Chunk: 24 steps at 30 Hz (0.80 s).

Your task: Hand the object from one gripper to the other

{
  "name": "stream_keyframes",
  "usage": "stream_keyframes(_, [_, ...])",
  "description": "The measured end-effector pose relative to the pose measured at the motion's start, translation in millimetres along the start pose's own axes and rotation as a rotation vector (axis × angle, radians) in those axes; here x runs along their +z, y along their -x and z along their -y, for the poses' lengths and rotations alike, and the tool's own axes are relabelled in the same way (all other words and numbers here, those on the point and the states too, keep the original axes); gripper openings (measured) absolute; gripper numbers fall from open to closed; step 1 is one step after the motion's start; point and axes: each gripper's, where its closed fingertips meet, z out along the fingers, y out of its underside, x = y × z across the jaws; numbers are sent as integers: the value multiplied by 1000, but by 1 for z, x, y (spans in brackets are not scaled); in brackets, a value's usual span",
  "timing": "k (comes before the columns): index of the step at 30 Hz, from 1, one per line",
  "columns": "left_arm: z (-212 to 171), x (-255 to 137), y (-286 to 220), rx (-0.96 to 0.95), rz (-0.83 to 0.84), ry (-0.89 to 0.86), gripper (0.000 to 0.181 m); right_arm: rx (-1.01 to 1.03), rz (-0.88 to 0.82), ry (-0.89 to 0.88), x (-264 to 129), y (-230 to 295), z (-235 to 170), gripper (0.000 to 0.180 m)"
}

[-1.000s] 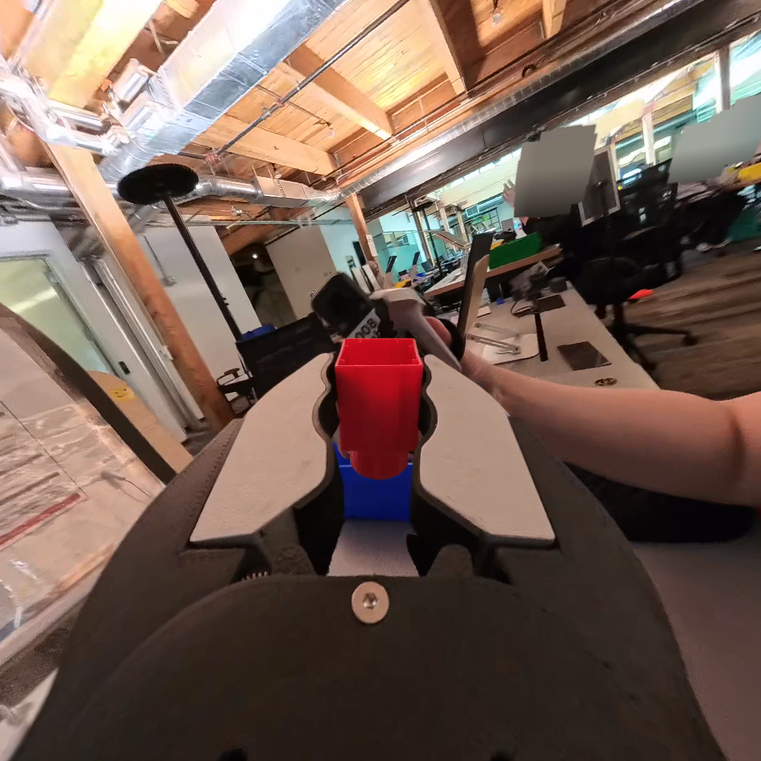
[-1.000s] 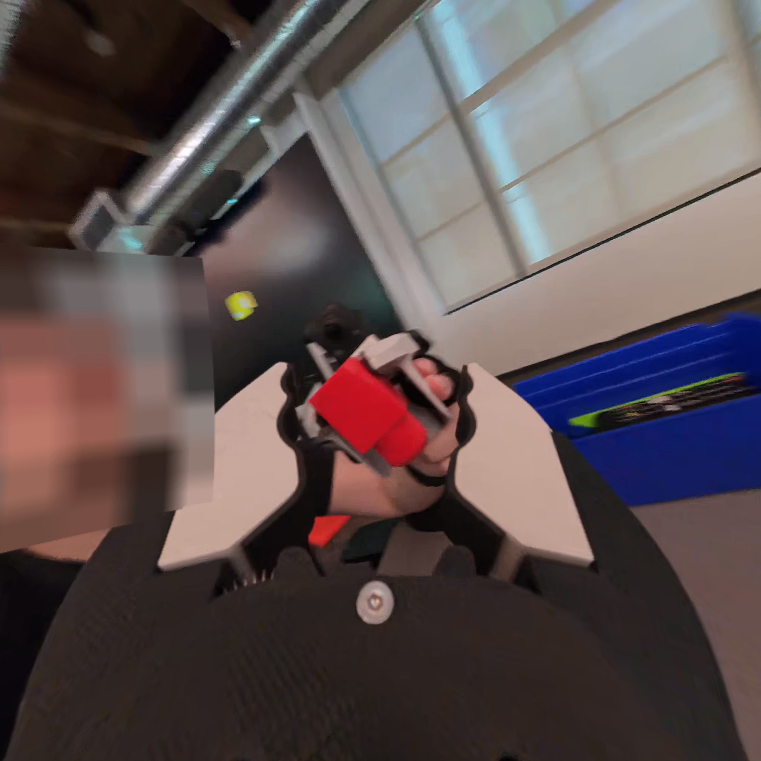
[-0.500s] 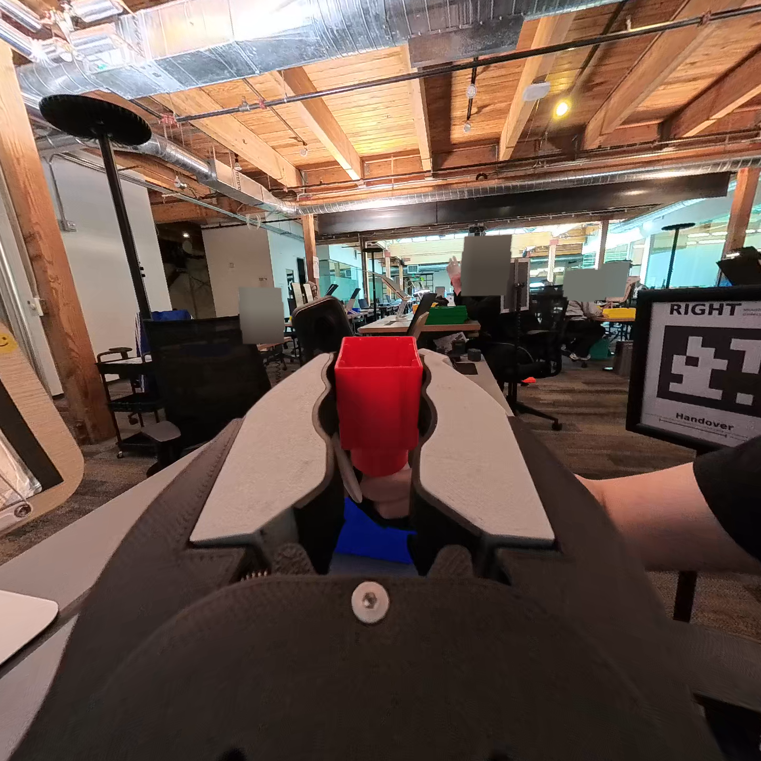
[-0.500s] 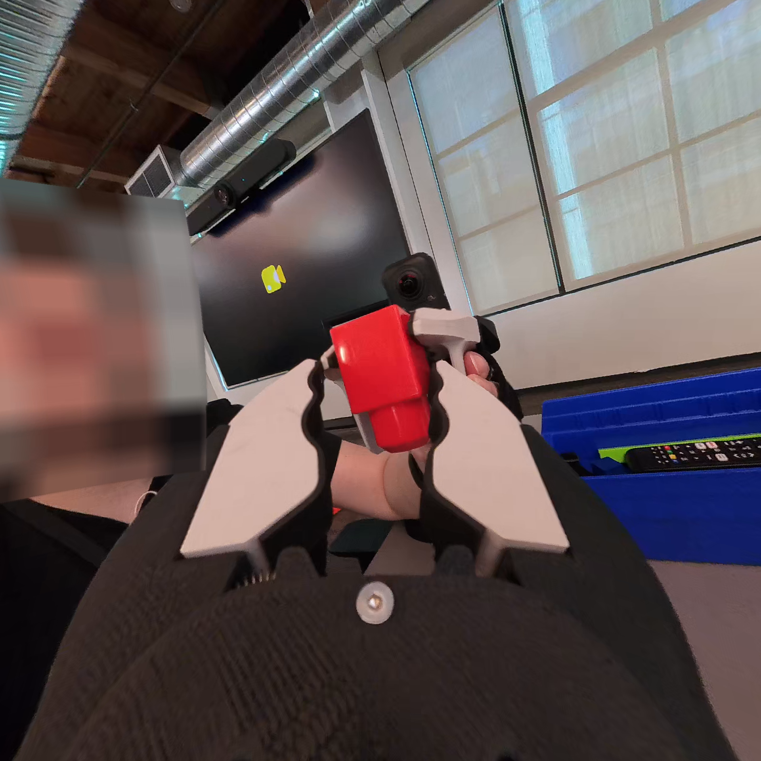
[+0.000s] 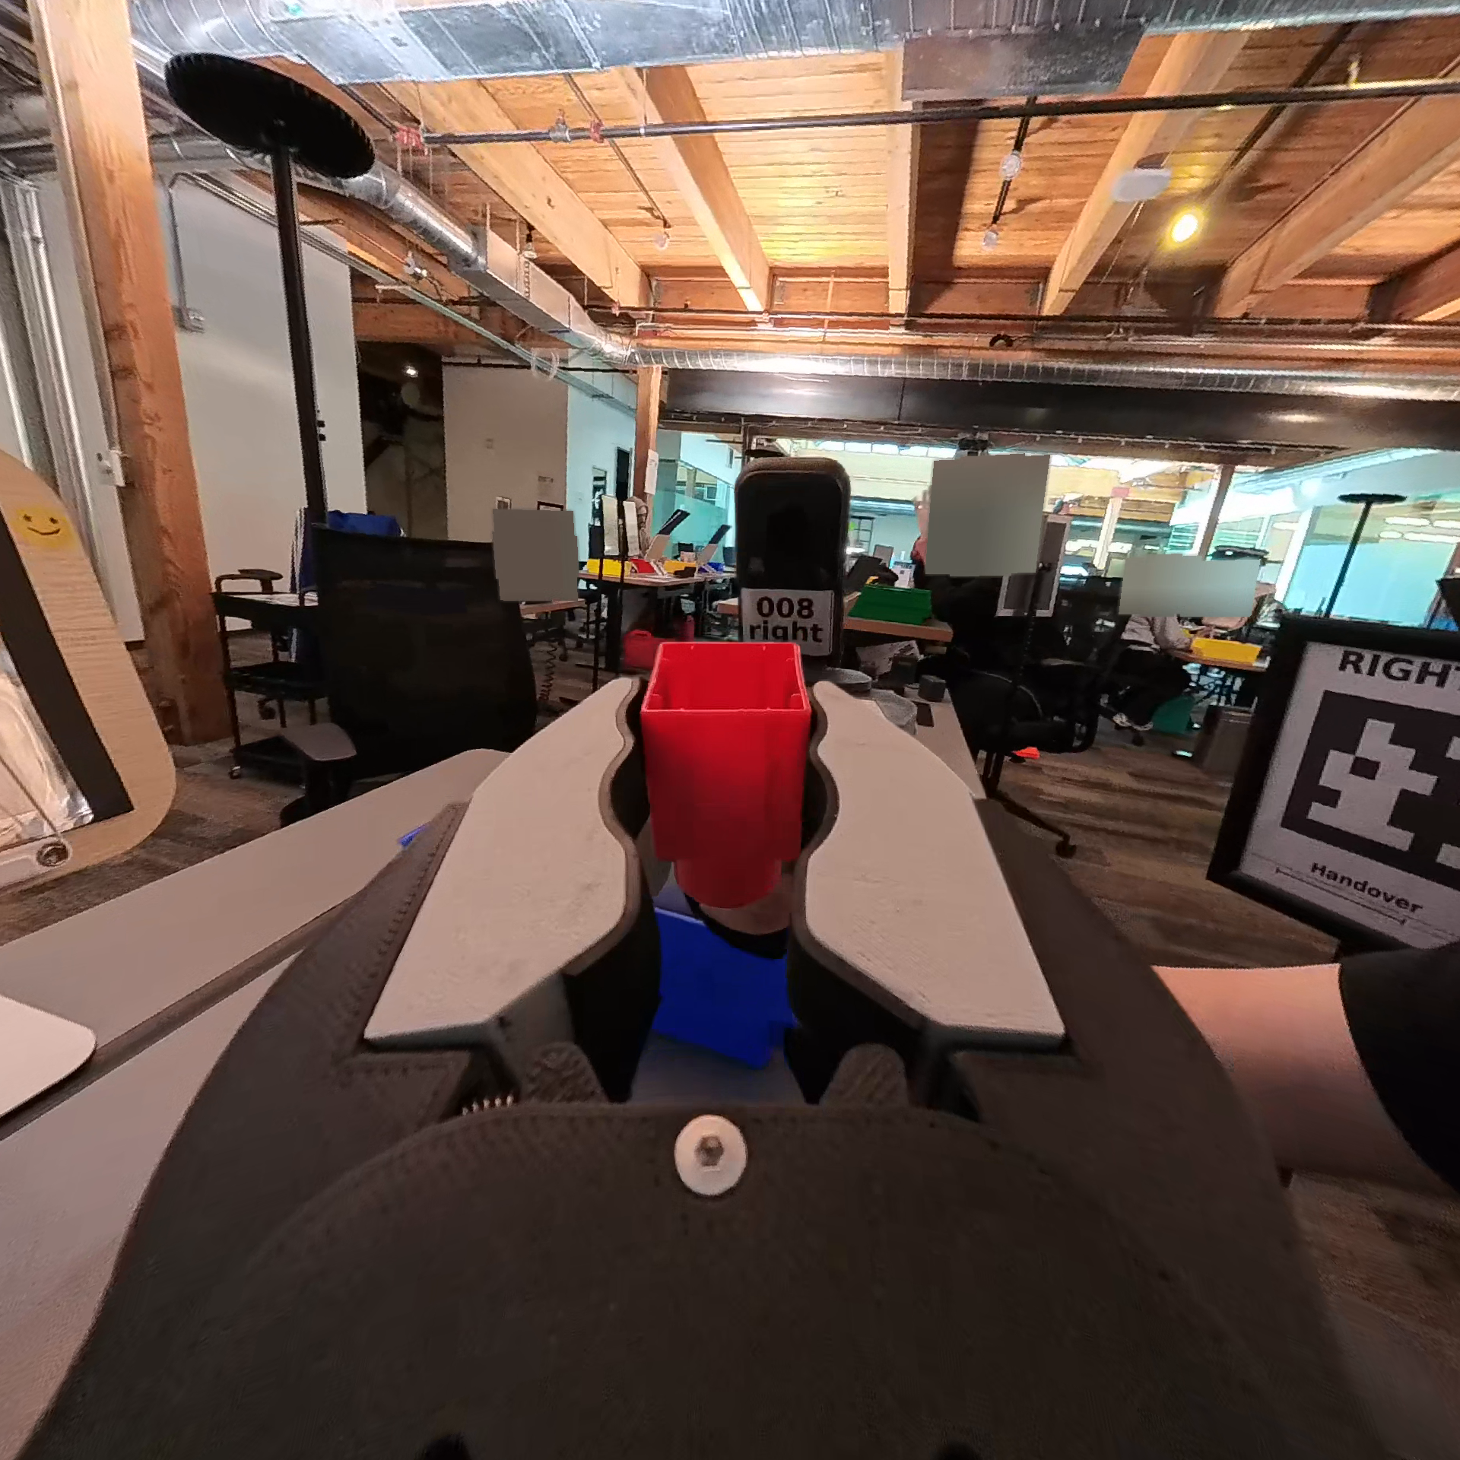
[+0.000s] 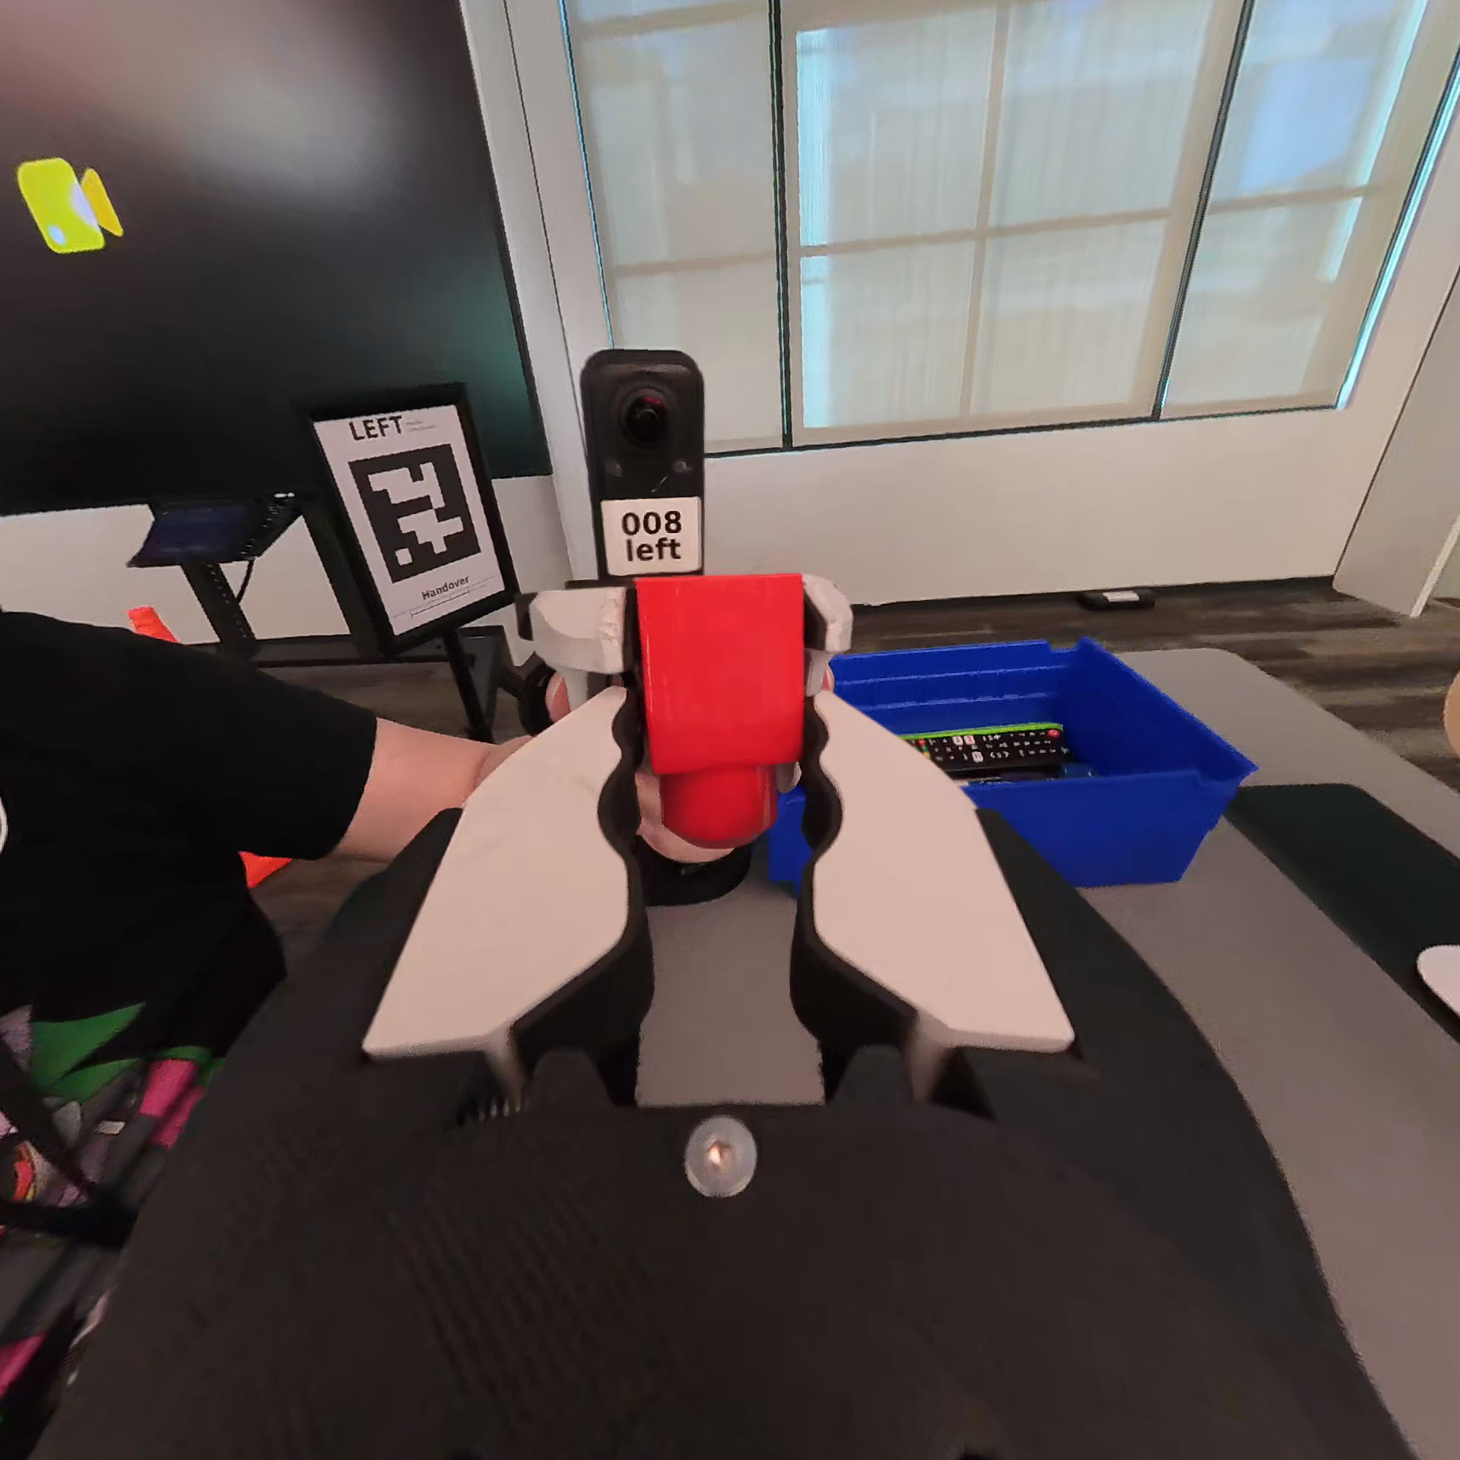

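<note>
A red block (image 5: 723, 782) with a square open top and a round stub at its bottom is held upright between both grippers. My left gripper (image 5: 723, 695) is shut on its sides. In the right wrist view the red block (image 6: 715, 679) sits between the tips of my right gripper (image 6: 719, 703), whose fingers press against its lower sides. The left gripper's grey fingers (image 6: 577, 632) clamp the block higher up, just beyond. The right gripper's camera body (image 5: 790, 545) shows right behind the block in the left wrist view.
A blue bin (image 6: 1106, 806) holding a remote control (image 6: 987, 750) stands on the grey table (image 6: 1185, 987) to the right; the bin also shows below the block (image 5: 711, 995). Framed marker signs (image 5: 1375, 790) (image 6: 419, 513) stand at either side. A person's arm (image 6: 411, 758) reaches in. Less than 4 cm separates the two grippers' tips.
Both grippers levelled out and came together. The right gripper moved onto the red block and its fingers narrowed around it. The left gripper kept its hold.
</note>
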Motion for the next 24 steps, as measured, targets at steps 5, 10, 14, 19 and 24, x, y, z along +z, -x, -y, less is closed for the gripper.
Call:
stream_keyframes(5, [-5, 1, 7, 44, 38, 21, 36, 10, -56, 48, 2, -7, -7, 42])
stream_keyframes(10, [-2, -2, 10, 11, 21, 31, 36, 16, -115, 68, 4, -10, -4, 41])
stream_keyframes(14, [2, -7, 18, 79, 59, 47, 42, -93, -256, 80, 3, -20, 0, 39])
stream_keyframes(19, [2, -9, 18, 97, 42, 84, 44, -262, -374, 126, 0, -24, 3, 38])
stream_keyframes(24, [5, -17, 37, 124, 166, 150, 46, -692, -735, 244, -26, -44, 19, 38])
